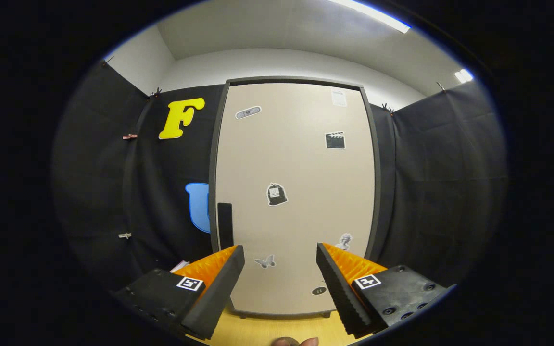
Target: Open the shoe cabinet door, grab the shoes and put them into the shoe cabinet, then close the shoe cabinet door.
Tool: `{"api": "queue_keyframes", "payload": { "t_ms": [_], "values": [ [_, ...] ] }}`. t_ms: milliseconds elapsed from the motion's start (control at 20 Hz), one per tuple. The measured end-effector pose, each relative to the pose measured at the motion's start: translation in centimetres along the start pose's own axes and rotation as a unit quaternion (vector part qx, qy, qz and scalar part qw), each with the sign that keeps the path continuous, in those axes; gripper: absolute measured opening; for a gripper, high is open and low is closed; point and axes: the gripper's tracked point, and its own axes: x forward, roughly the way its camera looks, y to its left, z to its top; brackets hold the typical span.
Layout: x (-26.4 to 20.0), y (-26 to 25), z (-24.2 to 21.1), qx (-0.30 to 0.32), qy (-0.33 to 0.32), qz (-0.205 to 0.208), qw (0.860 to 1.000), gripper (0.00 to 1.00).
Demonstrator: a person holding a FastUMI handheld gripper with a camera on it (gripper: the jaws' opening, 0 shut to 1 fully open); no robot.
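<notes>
The shoe cabinet (296,192) stands straight ahead on a wooden floor, its beige door shut and dotted with several small stickers. A dark vertical handle (225,224) sits at the door's left edge, just above my left finger. My gripper (280,254) is open, fingers spread wide with nothing between them, a short way in front of the door's lower part. A fingertip of the person's hand (296,341) peeks in below the fingers. A bit of something pale and reddish (179,265) shows behind the left finger; I cannot tell what it is.
Black cloth walls (440,192) close in on both sides of the cabinet. Small clips (130,136) hang on the left cloth. The wooden floor (277,329) runs from the cabinet's base toward me.
</notes>
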Motion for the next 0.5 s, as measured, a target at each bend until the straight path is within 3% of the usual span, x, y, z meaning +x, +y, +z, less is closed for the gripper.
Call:
{"api": "queue_keyframes", "payload": {
  "t_ms": [500],
  "values": [
    [9.6,7.9,-2.3,-0.013,0.004,0.009,1.0,0.98]
  ]
}}
